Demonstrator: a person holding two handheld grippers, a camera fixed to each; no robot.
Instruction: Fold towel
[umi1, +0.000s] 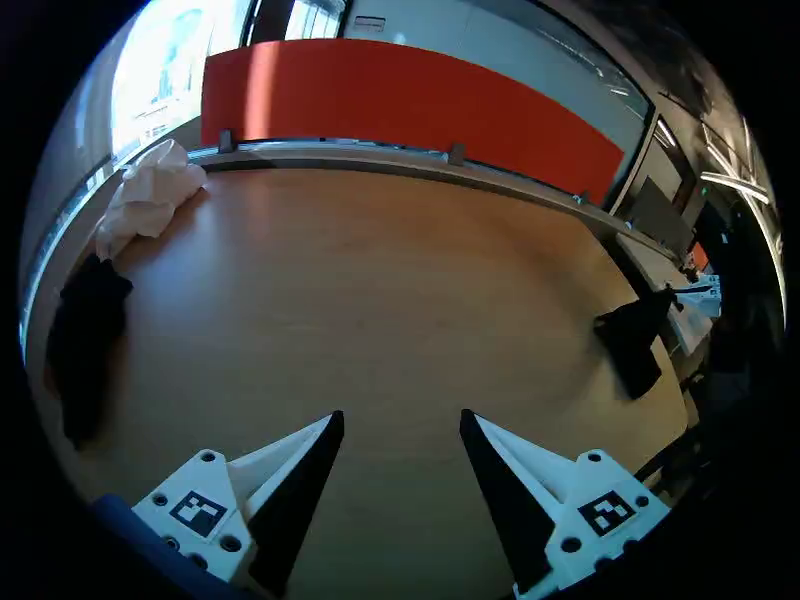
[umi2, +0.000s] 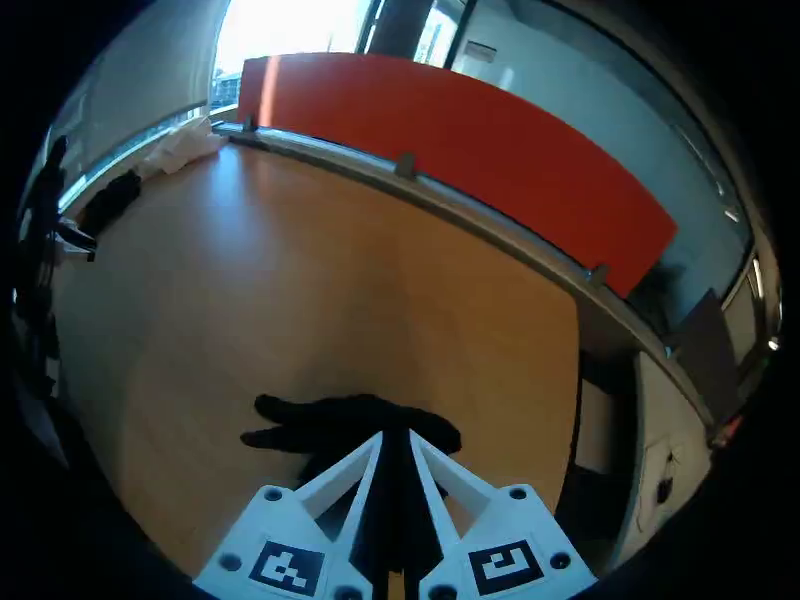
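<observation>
Obscuring black towel (umi2: 330, 420), right gripper (umi2: 395, 436)

- Black towel (umi2: 330, 425) sits low in the centre of the right gripper view. It's a dark, rumpled patch on the wooden table (umi2: 300, 300), with uneven lobes spreading out to the left.
- Its near edge runs in under the tips of the right gripper (umi2: 395, 435), and the fingers are drawn close together on the cloth.
- The same black towel (umi1: 632, 345) shows at the right edge of the left gripper view, bunched and rising to a point at its upper right.
- White towel (umi1: 150, 190) is crumpled in a loose heap at the upper left, by the table's far rim. It also shows at the upper left of the right gripper view (umi2: 185, 145).
- Second dark towel (umi1: 85, 340) lies slumped at the left edge, just below the white one and unfolded. It also shows in the right gripper view (umi2: 110, 200).
</observation>
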